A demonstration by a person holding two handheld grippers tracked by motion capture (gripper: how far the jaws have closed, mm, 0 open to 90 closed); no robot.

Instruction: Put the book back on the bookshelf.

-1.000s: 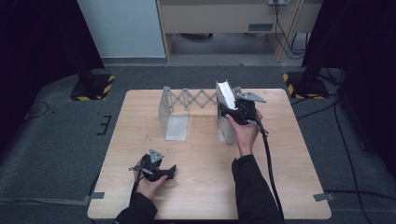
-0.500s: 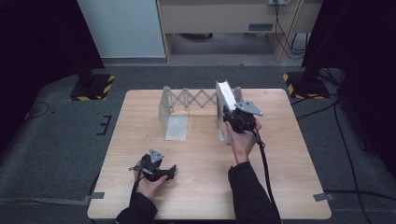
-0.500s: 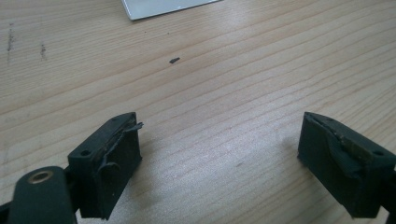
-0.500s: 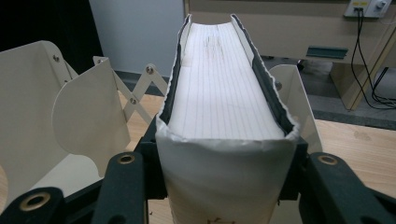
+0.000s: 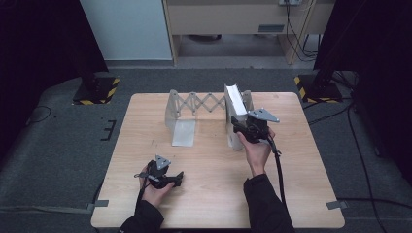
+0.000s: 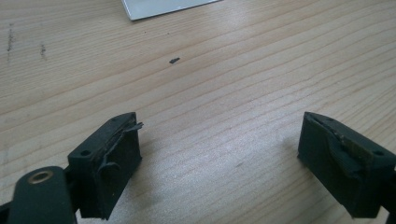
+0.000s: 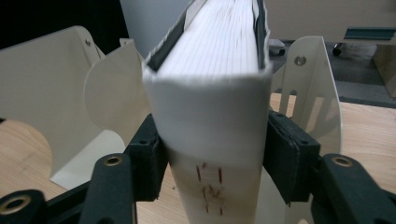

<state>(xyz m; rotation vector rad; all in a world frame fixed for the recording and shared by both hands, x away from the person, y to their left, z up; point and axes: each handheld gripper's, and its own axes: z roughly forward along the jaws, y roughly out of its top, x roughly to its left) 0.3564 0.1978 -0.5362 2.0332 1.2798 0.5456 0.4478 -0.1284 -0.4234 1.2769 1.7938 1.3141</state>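
Note:
A thick white book (image 5: 233,99) stands tilted at the right end of a cream expanding book rack (image 5: 194,104) on the wooden table (image 5: 209,199). My right gripper (image 5: 239,127) is shut on the book's lower end. In the right gripper view both pads press the sides of the book (image 7: 210,93), and the jaws have just been opening slightly with the book still between them. Rack panels (image 7: 51,93) rise on either side. My left gripper (image 5: 159,178) rests near the table's front left, open, with bare wood between its jaws (image 6: 219,154).
The rack's left base plate (image 5: 183,132) lies flat on the table, and its corner (image 6: 163,7) shows ahead of the left gripper. The right gripper's cable (image 5: 279,170) trails along the forearm. Striped stand feet (image 5: 97,90) (image 5: 316,86) sit on the floor beyond the table.
The right gripper has come slightly toward the near edge and down with the book. The left gripper has stayed where it was.

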